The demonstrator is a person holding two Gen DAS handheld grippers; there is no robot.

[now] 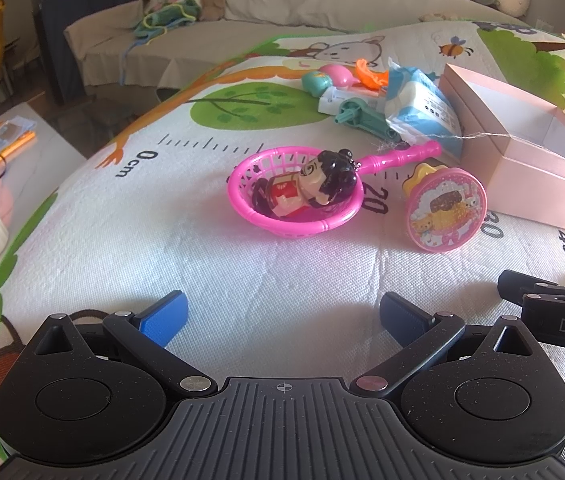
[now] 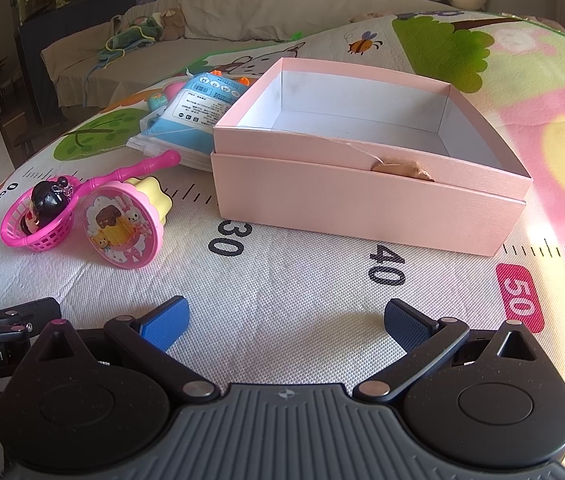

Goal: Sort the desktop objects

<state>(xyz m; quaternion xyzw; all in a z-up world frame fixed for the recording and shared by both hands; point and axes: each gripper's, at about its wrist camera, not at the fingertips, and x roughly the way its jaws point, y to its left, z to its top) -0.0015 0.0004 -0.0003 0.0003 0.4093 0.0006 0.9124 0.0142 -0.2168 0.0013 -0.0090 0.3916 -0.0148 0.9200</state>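
left gripper (image 1: 282, 316) spread wide, holding nothing | pink scoop (image 1: 296, 196) with doll (image 1: 314, 186) dead ahead, handle running back-right toward pink box (image 1: 522, 168) | right gripper (image 2: 286, 320) also spread, empty, faces box; left nearer scoop

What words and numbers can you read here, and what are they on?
"0cm", "20", "30", "40" and "50": ruler on the play mat.
"DAS": right gripper, letters cut off.
"Robot.AI": left gripper.
Blue packet: print too small to read.
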